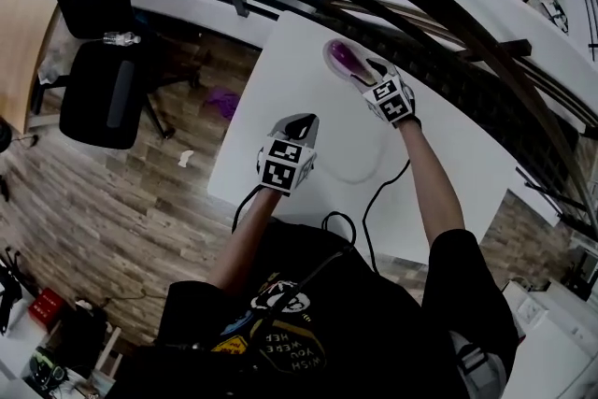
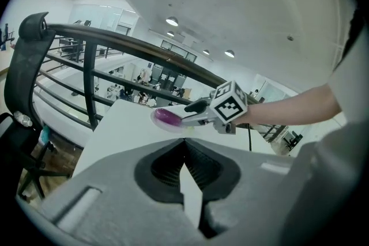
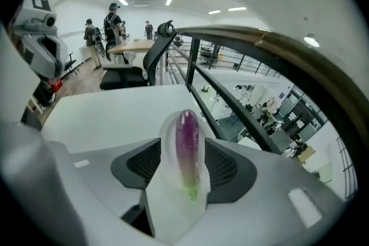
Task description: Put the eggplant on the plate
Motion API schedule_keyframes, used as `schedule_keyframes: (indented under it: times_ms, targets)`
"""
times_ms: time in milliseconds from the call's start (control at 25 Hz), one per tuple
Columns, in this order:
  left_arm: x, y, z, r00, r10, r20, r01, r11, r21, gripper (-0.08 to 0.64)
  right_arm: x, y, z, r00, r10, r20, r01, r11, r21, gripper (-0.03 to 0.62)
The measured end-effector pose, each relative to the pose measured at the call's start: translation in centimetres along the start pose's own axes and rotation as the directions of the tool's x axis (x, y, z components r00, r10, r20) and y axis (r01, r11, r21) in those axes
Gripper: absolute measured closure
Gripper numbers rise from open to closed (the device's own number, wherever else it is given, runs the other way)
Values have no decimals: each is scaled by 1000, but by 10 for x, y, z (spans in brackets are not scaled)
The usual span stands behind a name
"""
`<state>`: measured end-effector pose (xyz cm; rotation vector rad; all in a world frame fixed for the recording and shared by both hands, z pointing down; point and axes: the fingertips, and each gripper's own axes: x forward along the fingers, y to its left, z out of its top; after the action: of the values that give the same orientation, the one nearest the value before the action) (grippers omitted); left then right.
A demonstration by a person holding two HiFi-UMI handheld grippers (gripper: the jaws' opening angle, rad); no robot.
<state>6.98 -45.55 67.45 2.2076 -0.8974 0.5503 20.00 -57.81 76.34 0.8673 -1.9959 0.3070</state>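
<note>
The purple eggplant (image 1: 349,61) lies along a small pale plate (image 1: 329,49) at the far end of the white table (image 1: 448,173). My right gripper (image 1: 363,70) hangs low over the plate, open, one jaw on each side of the eggplant (image 3: 188,144) with a gap on both sides. In the right gripper view the plate (image 3: 166,134) shows between the jaws, and the eggplant's green stem end points toward me. My left gripper (image 1: 300,122) is shut and empty, nearer me over the table's left part. From the left gripper (image 2: 184,141) view, the right gripper (image 2: 193,113) reaches over the eggplant (image 2: 167,117).
A black office chair (image 1: 93,42) with a water bottle (image 1: 121,38) on it stands left of the table. A dark railing (image 1: 439,5) runs just beyond the table's far edge. Black cables (image 1: 374,201) trail over the near table edge. Something purple (image 1: 222,101) lies on the wooden floor.
</note>
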Motion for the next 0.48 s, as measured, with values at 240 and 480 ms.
schedule_keyframes:
  times_ms: [240, 480]
  targets:
    - [-38, -22, 30, 995, -15, 97, 5, 995, 97, 555, -139, 38, 25, 912, -172, 371, 47, 945, 323, 395]
    - [-74, -95, 66, 972, -133, 195, 83, 966, 245, 555, -295, 73, 19, 698, -497, 515, 86, 772, 629, 526]
